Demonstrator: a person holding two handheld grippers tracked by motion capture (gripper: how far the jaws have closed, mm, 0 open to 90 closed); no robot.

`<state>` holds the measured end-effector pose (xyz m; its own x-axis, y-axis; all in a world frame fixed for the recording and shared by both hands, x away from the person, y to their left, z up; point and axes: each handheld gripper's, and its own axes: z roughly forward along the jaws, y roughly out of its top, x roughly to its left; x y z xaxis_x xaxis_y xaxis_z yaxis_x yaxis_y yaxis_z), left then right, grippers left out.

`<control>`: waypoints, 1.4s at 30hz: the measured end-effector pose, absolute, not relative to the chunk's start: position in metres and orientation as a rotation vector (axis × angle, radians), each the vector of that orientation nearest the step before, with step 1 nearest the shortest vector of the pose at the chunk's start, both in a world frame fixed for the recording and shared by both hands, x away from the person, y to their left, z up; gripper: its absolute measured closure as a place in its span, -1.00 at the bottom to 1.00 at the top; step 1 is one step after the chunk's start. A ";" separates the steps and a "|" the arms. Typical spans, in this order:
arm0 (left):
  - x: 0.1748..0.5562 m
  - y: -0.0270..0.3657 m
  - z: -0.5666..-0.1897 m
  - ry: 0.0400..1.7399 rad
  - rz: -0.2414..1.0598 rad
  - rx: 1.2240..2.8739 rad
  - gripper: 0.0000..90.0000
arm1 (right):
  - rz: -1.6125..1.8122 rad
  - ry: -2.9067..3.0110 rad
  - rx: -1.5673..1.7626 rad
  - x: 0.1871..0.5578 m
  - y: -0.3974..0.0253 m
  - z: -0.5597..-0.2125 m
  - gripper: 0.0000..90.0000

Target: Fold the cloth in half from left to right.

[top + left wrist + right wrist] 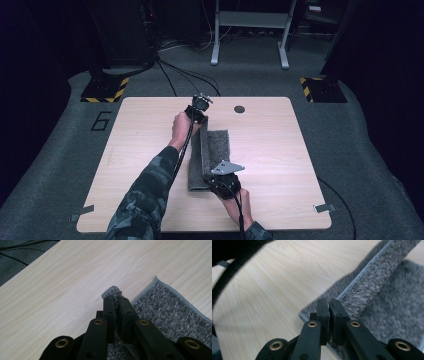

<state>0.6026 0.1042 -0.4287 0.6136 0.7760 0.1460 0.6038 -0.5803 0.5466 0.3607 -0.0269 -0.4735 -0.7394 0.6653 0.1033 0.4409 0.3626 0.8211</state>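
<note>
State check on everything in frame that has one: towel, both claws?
Grey towel: on the table, left edge lifted and being folded over, pinched at two corners.
Left claw: shut on the far towel corner.
Right claw: shut on the near towel corner.

I see a camouflage sleeve [145, 192]; black left gripper [116, 300] and right gripper [329, 301] with brass rivets, trailing black cables; a grey three-cornered plate [227, 167].
</note>
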 end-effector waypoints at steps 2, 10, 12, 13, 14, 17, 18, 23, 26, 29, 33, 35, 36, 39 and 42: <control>0.603 0.097 -0.435 1.096 0.521 2.397 0.88 | 1.301 2.379 1.019 0.362 -0.032 -0.481 0.93; 0.605 0.082 -0.445 1.078 0.519 2.425 0.85 | 1.291 2.384 1.060 0.365 -0.040 -0.490 0.93; 0.605 0.079 -0.448 1.077 0.507 2.421 0.76 | 1.275 2.401 1.063 0.365 -0.041 -0.495 0.93; 0.605 0.076 -0.450 1.096 0.479 2.405 0.61 | 1.267 2.401 1.068 0.364 -0.042 -0.496 0.93; 0.605 0.077 -0.450 1.105 0.459 2.391 0.33 | 1.260 2.400 1.072 0.363 -0.043 -0.497 0.92; 0.604 0.083 -0.449 1.140 0.425 2.323 -0.04 | 1.237 2.386 1.081 0.363 -0.047 -0.500 0.92; 0.604 0.083 -0.449 1.140 0.425 2.323 -0.05 | 1.227 2.382 1.095 0.362 -0.048 -0.501 0.92; 0.603 0.095 -0.445 1.155 0.438 2.297 -0.08 | 1.215 2.346 1.127 0.362 -0.060 -0.502 0.93; 0.603 0.097 -0.443 1.161 0.449 2.275 -0.06 | 1.218 2.318 1.147 0.363 -0.067 -0.500 0.92; 0.603 0.096 -0.440 1.166 0.471 2.218 -0.35 | 1.203 2.291 1.173 0.364 -0.073 -0.499 0.86; 0.601 0.098 -0.435 1.154 0.478 2.199 -0.51 | 1.163 2.278 1.212 0.365 -0.084 -0.501 0.65; 0.598 0.099 -0.434 1.148 0.477 2.198 -0.54 | 1.143 2.281 1.245 0.365 -0.089 -0.502 0.57; 0.596 0.101 -0.434 1.147 0.485 2.199 -0.54 | 1.132 2.277 1.245 0.365 -0.092 -0.503 0.54; 0.592 0.106 -0.435 1.145 0.490 2.209 -0.55 | 1.126 2.261 1.284 0.365 -0.102 -0.503 0.39; 0.585 0.122 -0.440 1.165 0.508 2.213 -0.56 | 1.147 2.227 1.300 0.367 -0.109 -0.500 0.27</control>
<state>0.5852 0.1220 -0.4396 0.5456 0.8357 0.0626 0.6143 -0.4497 0.6485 0.3665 -0.1094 -0.5000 -0.5360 0.8360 0.1177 0.5812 0.2643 0.7696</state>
